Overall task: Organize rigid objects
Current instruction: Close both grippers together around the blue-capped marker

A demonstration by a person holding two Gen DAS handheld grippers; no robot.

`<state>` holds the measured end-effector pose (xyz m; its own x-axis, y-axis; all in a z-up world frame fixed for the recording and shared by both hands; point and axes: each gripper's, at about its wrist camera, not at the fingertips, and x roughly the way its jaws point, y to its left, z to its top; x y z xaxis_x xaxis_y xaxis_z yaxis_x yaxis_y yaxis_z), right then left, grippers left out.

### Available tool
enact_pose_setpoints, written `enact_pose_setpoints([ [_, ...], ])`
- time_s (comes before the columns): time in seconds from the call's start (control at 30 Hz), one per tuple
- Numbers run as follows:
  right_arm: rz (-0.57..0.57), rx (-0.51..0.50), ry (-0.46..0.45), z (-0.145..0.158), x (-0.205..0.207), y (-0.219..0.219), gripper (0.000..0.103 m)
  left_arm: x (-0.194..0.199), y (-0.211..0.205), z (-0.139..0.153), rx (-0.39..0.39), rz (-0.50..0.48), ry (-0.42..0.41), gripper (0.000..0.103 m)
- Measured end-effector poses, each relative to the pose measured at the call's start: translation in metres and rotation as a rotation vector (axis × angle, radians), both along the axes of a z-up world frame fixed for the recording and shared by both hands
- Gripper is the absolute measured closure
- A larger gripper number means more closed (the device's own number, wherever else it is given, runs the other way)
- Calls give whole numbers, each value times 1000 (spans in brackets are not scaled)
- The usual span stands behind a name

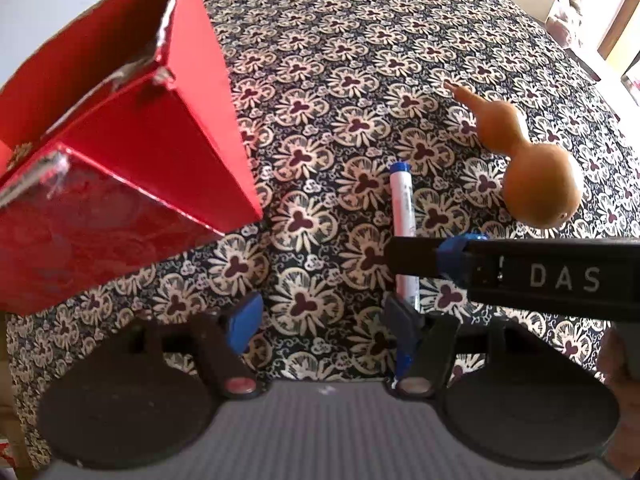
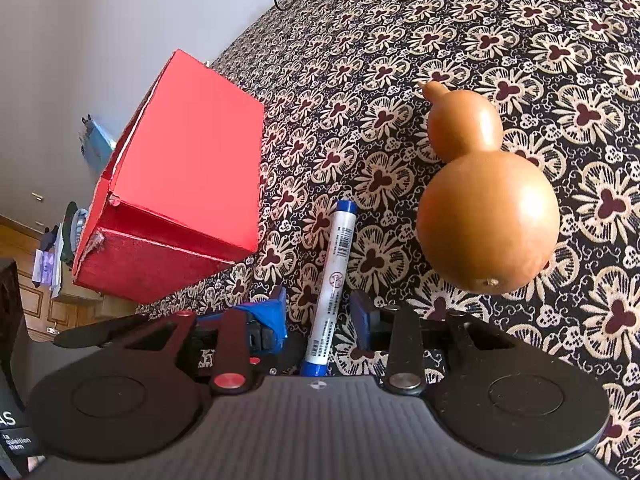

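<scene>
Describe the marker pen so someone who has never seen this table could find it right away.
Start at the big red box on the flower-patterned tablecloth. Just right of it, before the tan gourd, lies the marker pen. It is the only slim straight thing there: a white printed barrel with blue at both ends.

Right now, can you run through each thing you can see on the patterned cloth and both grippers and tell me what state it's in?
red box: open at the top, resting on the cloth, contents not visible.
marker: capped, lying flat between the right gripper's fingers, not clamped.
gourd: lying on its side, untouched.
right gripper: open, straddling the marker.
left gripper: open, holding nothing.
patterned cloth: spread flat.
</scene>
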<state>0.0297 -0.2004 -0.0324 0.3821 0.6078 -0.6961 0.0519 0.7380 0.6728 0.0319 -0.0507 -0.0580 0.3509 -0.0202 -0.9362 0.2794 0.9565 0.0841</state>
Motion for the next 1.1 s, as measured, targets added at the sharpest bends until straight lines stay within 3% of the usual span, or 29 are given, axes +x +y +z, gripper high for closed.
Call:
enact_pose_setpoints([
  [0.47,-26,29,-16,3,-7,-11,83,1,2,0,-20,4,25,34],
  [0.77,-42,37,-16,-1,-12,-23,84,-1,0,7,-106,-32,31,31],
  [1.1,-52,78,-30,-7,-15,-28,88,-2,-9,6,-129,-72,38,28],
])
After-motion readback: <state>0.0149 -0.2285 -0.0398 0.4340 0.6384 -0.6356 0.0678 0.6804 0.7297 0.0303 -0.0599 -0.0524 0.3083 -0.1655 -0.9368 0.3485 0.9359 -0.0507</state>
